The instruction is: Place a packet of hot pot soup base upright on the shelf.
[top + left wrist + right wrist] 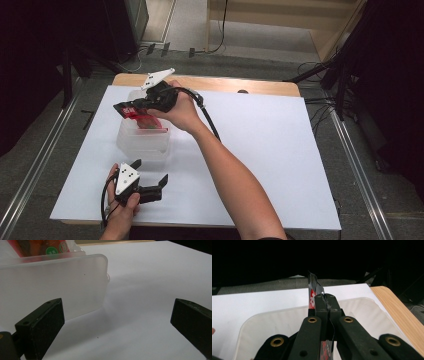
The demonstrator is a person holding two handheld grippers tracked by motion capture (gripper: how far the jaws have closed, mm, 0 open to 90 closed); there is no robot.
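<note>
The red snack packet [146, 119] hangs edge-on over the open translucent bin [142, 145], its long axis trailing down into it; the right gripper [122, 107] is pinched tight on its top edge; the left gripper [150, 176], jaws wide and empty, rests on the table just beside the bin's near wall.

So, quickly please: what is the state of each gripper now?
Left gripper: open, holding nothing, resting on the table.
Right gripper: closed on a red packet above the clear plastic box.
</note>
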